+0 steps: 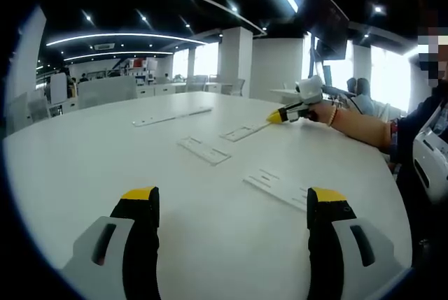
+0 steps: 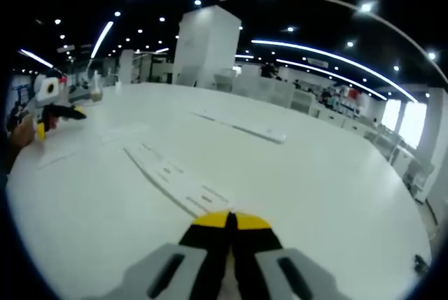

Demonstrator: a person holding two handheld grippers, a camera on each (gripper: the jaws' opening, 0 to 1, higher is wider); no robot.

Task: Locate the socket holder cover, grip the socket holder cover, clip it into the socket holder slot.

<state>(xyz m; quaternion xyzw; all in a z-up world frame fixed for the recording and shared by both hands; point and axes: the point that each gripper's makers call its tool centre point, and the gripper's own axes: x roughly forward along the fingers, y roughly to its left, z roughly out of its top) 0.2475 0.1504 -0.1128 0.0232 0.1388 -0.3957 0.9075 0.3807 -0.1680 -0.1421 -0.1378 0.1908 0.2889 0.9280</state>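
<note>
bright strip lights curve across a dark ceiling over an open office with white pillars, desks and big windows, and a broad white table (image 1: pixel 210 230) fills the foreground. in the left gripper view the left gripper (image 1: pixel 233 205) hovers above the table with its yellow-tipped jaws spread wide, nothing between them. several flat white strips lie apart on the tabletop ahead: a slotted strip (image 1: pixel 276 186) nearest on the right side, another strip (image 1: pixel 204 150) further on at centre, a third strip (image 1: pixel 244 132) beyond it, and a long narrow bar (image 1: pixel 172 116) further back; which one is the socket holder cover and which the holder cannot be told. the right gripper (image 1: pixel 274 117) comes in from the right, held by a person's hand (image 1: pixel 323 112), its yellow tip at the far end of the third strip. in the right gripper view the right gripper (image 2: pixel 231 222) has its jaws pressed together with no visible gap, right at the near end of a long slotted strip (image 2: pixel 173 177); whether it pinches that strip is unclear. another long bar (image 2: pixel 241 127) lies further away, and the left gripper (image 2: pixel 56 115) shows at the left edge.
</note>
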